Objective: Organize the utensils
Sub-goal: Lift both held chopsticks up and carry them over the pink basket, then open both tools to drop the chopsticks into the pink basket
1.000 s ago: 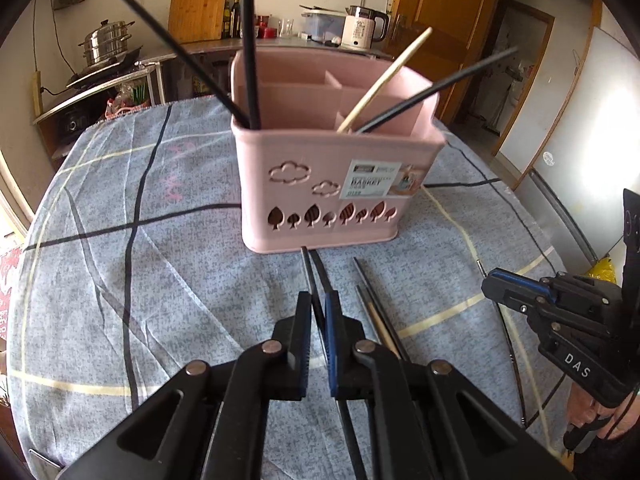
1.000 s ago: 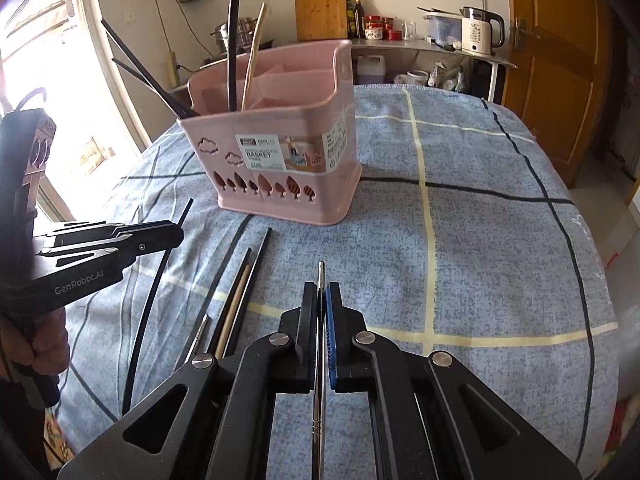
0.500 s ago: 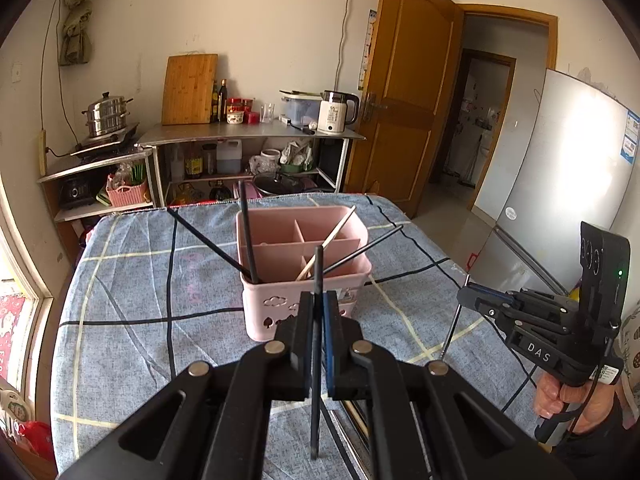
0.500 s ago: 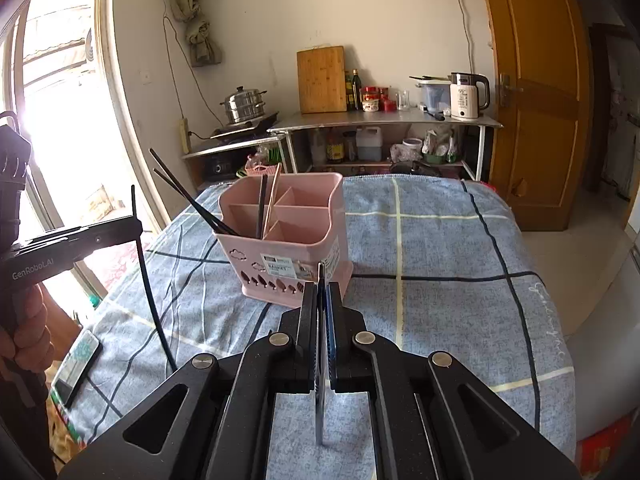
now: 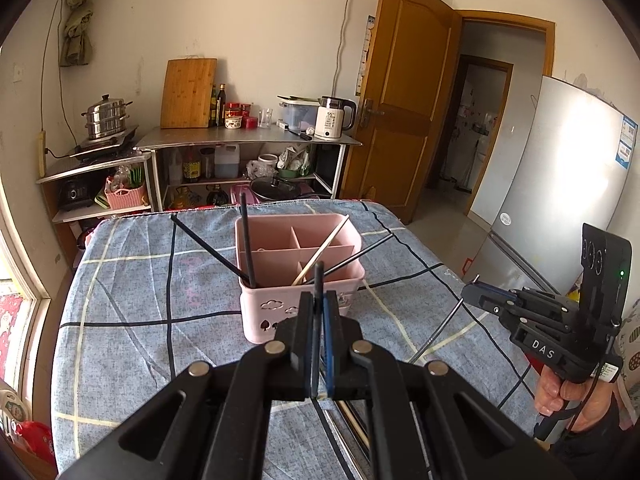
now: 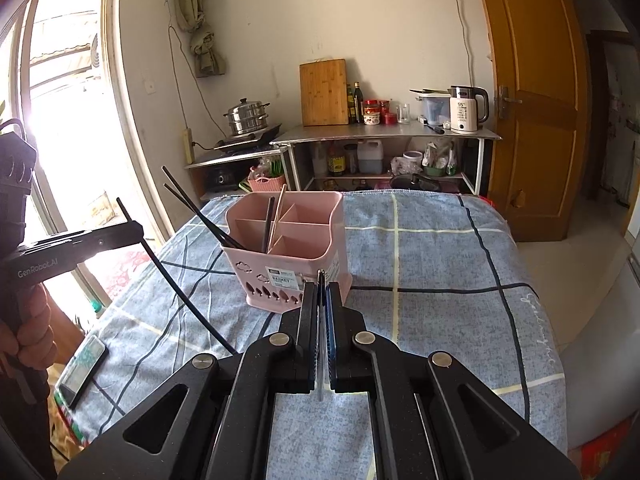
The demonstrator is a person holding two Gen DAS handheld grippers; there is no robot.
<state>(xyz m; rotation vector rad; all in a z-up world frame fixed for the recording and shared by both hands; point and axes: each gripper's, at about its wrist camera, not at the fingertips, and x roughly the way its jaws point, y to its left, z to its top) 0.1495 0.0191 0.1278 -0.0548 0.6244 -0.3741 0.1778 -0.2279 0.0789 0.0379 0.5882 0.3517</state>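
A pink divided basket [image 5: 266, 314] stands mid-table with black chopsticks [image 5: 246, 240] and a wooden one [image 5: 320, 252] leaning in it. My left gripper [image 5: 319, 300] is shut on a black chopstick [image 5: 318, 276], held above the table in front of the basket. In the right wrist view that left gripper [image 6: 138, 230] shows at far left, its black chopstick [image 6: 180, 292] hanging slanted. My right gripper [image 6: 322, 288] is shut on a thin metal chopstick [image 6: 320, 364], right of the basket [image 6: 296, 256]. In the left wrist view the right gripper [image 5: 468, 294] holds the metal chopstick [image 5: 440, 332] slanting down.
The table [image 5: 132, 320] wears a blue checked cloth. More chopsticks [image 5: 354, 428] lie on it beneath my left gripper. A phone [image 6: 82, 370] rests at the left table edge. Behind stand kitchen shelves [image 5: 248, 144], a door [image 5: 404, 92] and a fridge [image 5: 560, 184] at right.
Both grippers have lifted off the table, each carrying its chopstick, and tilted up. The basket now looks smaller and lower; several chopsticks stay on the cloth.
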